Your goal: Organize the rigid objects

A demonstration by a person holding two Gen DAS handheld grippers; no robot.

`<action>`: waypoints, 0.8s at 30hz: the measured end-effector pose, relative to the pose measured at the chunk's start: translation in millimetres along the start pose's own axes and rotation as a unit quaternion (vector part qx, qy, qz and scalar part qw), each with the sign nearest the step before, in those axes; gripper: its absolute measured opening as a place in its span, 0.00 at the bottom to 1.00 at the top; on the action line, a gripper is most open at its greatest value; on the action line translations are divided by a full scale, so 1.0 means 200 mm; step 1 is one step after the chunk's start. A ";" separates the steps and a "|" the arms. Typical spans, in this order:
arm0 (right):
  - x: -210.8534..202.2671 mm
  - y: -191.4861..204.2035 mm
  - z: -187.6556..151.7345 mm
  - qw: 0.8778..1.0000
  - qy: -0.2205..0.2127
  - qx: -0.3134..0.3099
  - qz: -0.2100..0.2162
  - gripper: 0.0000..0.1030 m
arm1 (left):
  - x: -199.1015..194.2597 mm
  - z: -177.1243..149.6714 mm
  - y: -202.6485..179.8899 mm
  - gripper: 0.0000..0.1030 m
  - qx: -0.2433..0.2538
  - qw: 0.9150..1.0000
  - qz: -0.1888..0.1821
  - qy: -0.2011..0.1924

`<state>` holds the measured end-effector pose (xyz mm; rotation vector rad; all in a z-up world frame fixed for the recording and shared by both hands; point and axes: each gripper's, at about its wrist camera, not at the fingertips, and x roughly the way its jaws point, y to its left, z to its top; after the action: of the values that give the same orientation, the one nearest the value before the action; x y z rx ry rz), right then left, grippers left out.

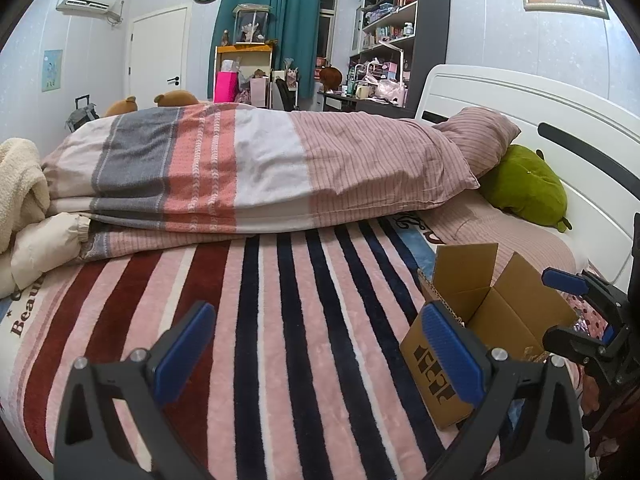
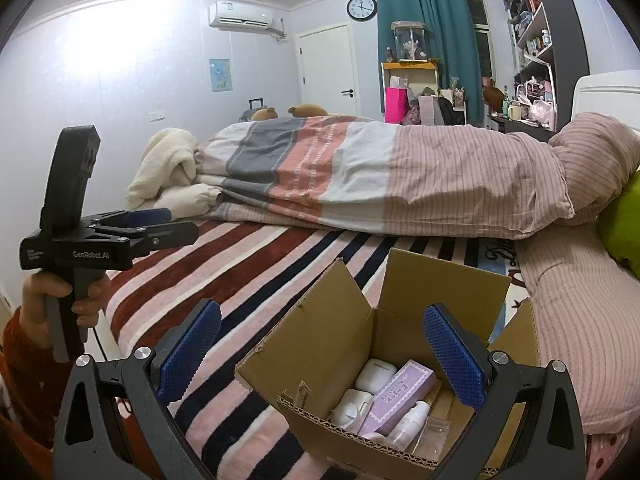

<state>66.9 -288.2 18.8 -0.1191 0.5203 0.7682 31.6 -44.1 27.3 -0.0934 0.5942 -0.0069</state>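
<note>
An open cardboard box [image 2: 320, 344] stands on the striped bedspread [image 2: 248, 280]; it also shows in the left wrist view [image 1: 508, 312]. Inside lie a purple carton [image 2: 400, 394], a white case [image 2: 375, 374], a white round item [image 2: 352, 406] and a small white bottle [image 2: 412, 420]. My right gripper [image 2: 320, 360] is open and empty, held just above the box. My left gripper [image 1: 316, 354] is open and empty over the bedspread, left of the box. The left gripper also shows in the right wrist view [image 2: 160, 222], and the right gripper in the left wrist view [image 1: 580, 304].
A folded striped quilt [image 1: 248, 168] lies across the bed behind. A pink pillow [image 1: 480, 140] and green plush [image 1: 528, 184] sit by the white headboard [image 1: 520, 104]. A cream blanket [image 1: 20, 176] is at the left. Shelves and a desk stand at the far right.
</note>
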 end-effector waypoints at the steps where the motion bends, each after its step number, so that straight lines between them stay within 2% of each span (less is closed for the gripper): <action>1: 0.00 0.00 0.00 1.000 -0.001 0.001 -0.001 0.99 | 0.00 0.00 0.00 0.99 0.000 1.000 0.000 0.000; 24: 0.00 0.03 -0.01 1.000 0.001 0.023 -0.013 0.99 | 0.02 0.01 -0.03 0.99 0.003 1.000 -0.004 0.000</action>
<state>62.3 -284.8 16.9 -0.0830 0.5367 0.7311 35.9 -50.5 27.1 -0.0896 0.5947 -0.0157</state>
